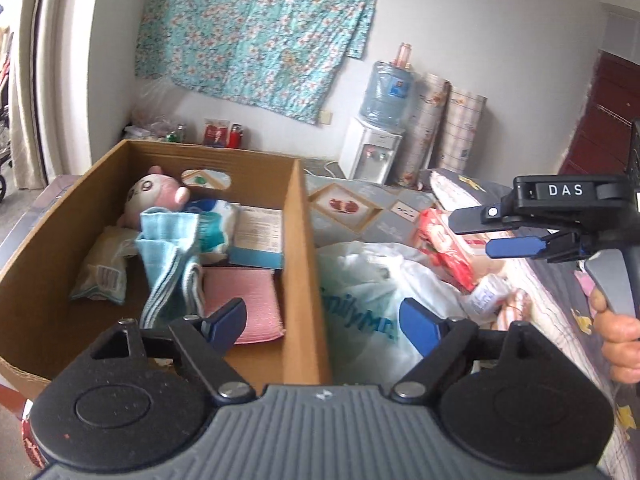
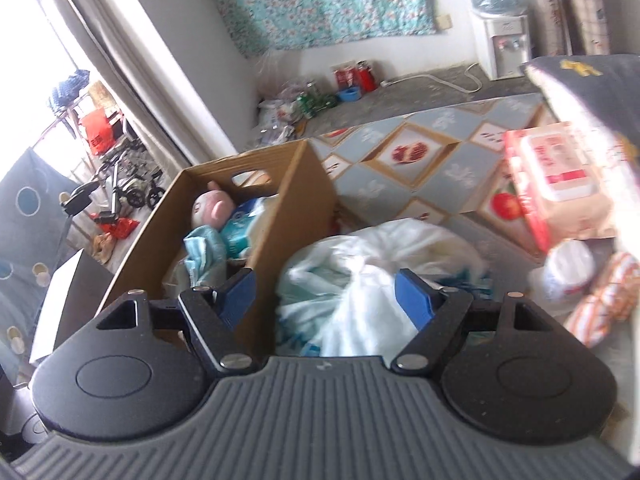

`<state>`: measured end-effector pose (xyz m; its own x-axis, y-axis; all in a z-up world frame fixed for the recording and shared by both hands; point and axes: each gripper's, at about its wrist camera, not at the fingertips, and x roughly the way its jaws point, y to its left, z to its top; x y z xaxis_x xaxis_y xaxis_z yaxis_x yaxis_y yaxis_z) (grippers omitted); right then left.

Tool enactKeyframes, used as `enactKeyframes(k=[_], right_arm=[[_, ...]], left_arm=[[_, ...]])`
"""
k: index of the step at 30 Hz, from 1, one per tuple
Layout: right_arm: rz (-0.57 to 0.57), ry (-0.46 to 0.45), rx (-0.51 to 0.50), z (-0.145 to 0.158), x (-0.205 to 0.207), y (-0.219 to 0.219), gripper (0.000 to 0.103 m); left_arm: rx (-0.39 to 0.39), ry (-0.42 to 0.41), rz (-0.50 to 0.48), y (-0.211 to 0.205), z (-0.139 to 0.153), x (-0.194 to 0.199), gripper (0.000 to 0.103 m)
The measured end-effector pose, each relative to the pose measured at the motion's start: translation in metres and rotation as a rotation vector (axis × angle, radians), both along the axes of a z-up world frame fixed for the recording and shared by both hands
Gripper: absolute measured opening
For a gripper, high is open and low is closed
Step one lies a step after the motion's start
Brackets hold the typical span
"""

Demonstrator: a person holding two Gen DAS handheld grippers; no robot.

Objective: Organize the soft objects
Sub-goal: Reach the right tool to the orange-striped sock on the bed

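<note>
Both tools are empty at this moment: the left gripper (image 1: pixel 320 320) has its blue jaws spread wide with nothing between them, above the right wall of the brown cardboard box (image 1: pixel 298 240), and the right gripper (image 2: pixel 324 300) is also wide open and holds nothing, over the crumpled white plastic bag with blue printing (image 2: pixel 360 280). Inside the box there are already the pink and white plush toy (image 1: pixel 154 196), the folded light blue towel (image 1: pixel 168 256) and the flat pink cloth (image 1: pixel 244 300). The bag, the red and white soft pack of tissues (image 2: pixel 556 184) and a small white bottle (image 2: pixel 568 272) lie outside, on the patterned quilt (image 2: pixel 420 152) beside the box. The main risk is probably the bag: it is thin and slippery, so a pinch on a loose fold could let it slide out or spill what is in it. The box wall stands just next to the bag, so a low swing could push or tip the box. The two grippers are near each other and could collide.
</note>
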<state>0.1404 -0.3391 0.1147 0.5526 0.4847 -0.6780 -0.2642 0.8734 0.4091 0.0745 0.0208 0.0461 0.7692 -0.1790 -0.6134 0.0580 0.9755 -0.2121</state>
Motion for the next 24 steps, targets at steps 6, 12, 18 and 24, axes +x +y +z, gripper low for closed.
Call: enactKeyframes(k=[6,12,18,24], right_arm=[[-0.179,-0.002,-0.046,-0.015,-0.039,-0.097,0.077],[-0.272,0.068,-0.046,-0.046,-0.065,-0.145,0.077],[-0.306,0.116,-0.025,-0.064,-0.072,-0.165,0.077],[-0.313,0.148,-0.012,-0.079,-0.056,-0.173,0.077]], left_arm=[[0.012,-0.007,-0.158,-0.059,-0.014,0.001,0.085],[0.026,0.004,-0.283,-0.114,-0.036,0.004,0.085],[0.058,0.009,-0.317,-0.150,-0.056,0.010,0.082],[0.065,0.000,-0.333,-0.169,-0.066,0.019,0.077]])
